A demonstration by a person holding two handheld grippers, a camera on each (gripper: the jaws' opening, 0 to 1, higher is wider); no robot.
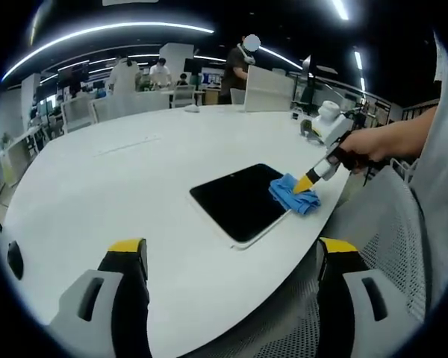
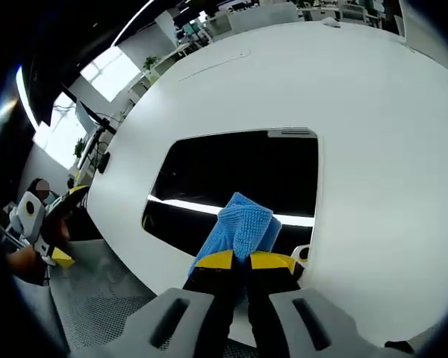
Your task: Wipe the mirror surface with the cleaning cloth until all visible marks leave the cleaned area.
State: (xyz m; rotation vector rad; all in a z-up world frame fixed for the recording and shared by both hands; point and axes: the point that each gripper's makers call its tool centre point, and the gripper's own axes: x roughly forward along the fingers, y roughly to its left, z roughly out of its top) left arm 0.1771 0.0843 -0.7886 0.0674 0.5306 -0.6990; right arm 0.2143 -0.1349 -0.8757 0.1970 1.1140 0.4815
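The mirror (image 1: 243,200) lies flat near the table's (image 1: 119,171) front edge, a dark rounded panel in a white frame; in the right gripper view its surface (image 2: 239,175) reflects a bright strip of ceiling light. The cloth (image 1: 294,195), blue and bunched, sits on the mirror's right corner in the left gripper view. In the right gripper view the cloth (image 2: 241,227) rises from between the yellow tips and presses on the glass near the mirror's lower edge.

The right gripper (image 2: 243,260) has its jaws drawn together with the cloth pinched between them. In the left gripper view it (image 1: 306,183) comes in from the right, held by a hand (image 1: 369,145), tip down on the cloth.

The left gripper (image 1: 231,250) hovers over the table edge short of the mirror, jaws spread wide with nothing between them. In the right gripper view it (image 2: 56,224) sits at the far left beyond the table edge, small and hard to read, perhaps with a hand around it.

A grey mesh chair (image 1: 392,246) stands beside the table. Far back, people (image 1: 239,67) stand among desks.
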